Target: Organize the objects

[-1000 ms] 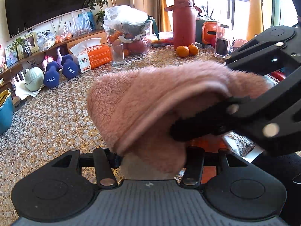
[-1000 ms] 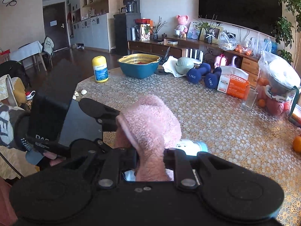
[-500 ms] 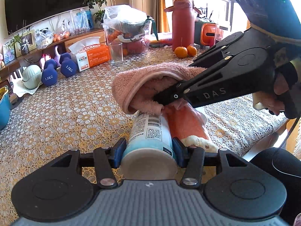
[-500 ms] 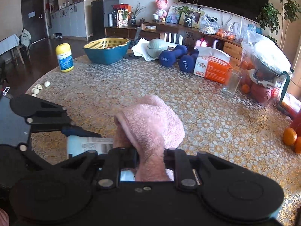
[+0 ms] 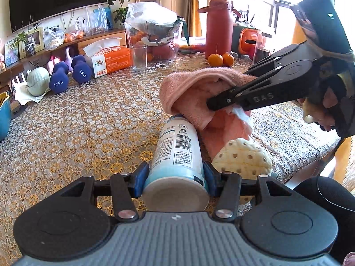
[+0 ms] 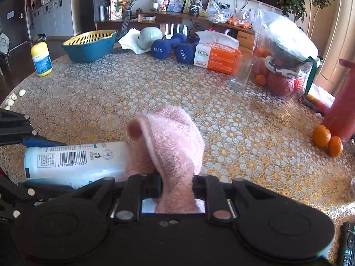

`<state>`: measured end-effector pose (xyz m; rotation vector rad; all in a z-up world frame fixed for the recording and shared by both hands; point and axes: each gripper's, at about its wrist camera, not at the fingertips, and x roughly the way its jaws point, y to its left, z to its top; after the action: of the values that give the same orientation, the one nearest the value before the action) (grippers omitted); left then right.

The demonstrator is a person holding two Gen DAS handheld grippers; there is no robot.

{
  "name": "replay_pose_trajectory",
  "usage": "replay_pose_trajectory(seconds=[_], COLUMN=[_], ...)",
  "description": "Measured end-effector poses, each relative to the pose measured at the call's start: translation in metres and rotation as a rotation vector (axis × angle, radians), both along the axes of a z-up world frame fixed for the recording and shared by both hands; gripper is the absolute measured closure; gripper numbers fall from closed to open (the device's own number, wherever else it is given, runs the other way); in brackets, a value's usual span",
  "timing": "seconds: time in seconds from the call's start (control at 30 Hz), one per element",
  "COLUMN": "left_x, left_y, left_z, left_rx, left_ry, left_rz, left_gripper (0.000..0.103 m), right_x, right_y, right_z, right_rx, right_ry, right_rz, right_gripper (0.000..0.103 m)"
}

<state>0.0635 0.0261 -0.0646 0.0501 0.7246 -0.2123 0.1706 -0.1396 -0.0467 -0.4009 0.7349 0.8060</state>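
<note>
My left gripper (image 5: 175, 177) is shut on a white and light-blue bottle (image 5: 177, 150) that lies on its side, base toward the camera. My right gripper (image 6: 177, 184) is shut on a fluffy pink towel (image 6: 175, 139), whose folded edge drapes over the bottle's far end (image 6: 75, 159). In the left wrist view the right gripper (image 5: 213, 105) pinches the pink towel (image 5: 195, 88) from the right, just beyond the bottle. A cream perforated pad (image 5: 244, 157) lies under the towel.
Round table with lace cloth (image 6: 221, 115). At the back stand a blue basket (image 6: 88, 44), a yellow jar (image 6: 41, 58), blue dumbbells (image 6: 173, 48), a tissue box (image 6: 217, 55), a glass (image 6: 240, 75), a fruit bag (image 6: 284, 57), a red flask (image 5: 218, 24) and tangerines (image 6: 326, 137). A remote (image 6: 348, 241) lies at right.
The pink towel, which covered the bottle a second ago, has been drawn back to the right by the right gripper. The bottle now shows along most of its length.
</note>
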Motion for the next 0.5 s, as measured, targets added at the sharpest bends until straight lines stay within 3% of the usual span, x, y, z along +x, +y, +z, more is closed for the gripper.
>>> replay_pose_trajectory(seconds=[0.3, 0.5], left_x=[0.007, 0.008], left_y=[0.008, 0.007], left_z=[0.002, 0.003], left_rx=[-0.068, -0.066], left_ry=[0.031, 0.037], left_rz=[0.037, 0.04], left_gripper=[0.051, 0.051], right_x=[-0.043, -0.071], right_y=[-0.027, -0.014], right_z=[0.053, 0.054], right_rx=[0.186, 0.215], right_ry=[-0.02, 0.017], right_rz=[0.083, 0.179], right_gripper=[0.085, 0.085])
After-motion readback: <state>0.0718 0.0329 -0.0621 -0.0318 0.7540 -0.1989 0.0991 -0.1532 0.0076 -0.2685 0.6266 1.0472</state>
